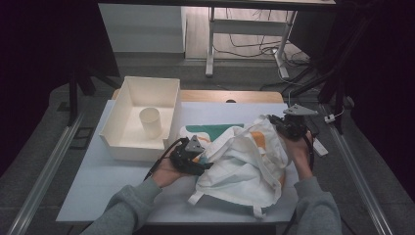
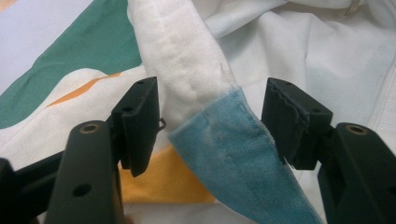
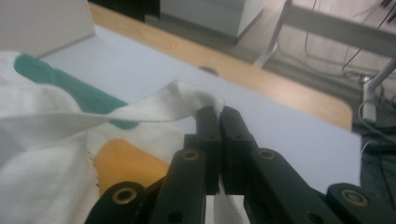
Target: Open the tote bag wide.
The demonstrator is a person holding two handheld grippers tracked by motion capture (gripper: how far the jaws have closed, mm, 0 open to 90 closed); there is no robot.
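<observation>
A white cloth bag with green and orange patches lies crumpled on the white table. My left gripper rests at the bag's left side. In the left gripper view its jaws stand open around a white strap with a blue end, and the pads do not press on it. My right gripper is at the bag's far right corner. In the right gripper view it is shut on a white strip of the bag, holding that edge lifted off the table.
A cream plastic bin stands at the back left of the table with a cream cup upright inside it. A wooden edge runs behind the white top. Cables and a table leg lie on the floor beyond.
</observation>
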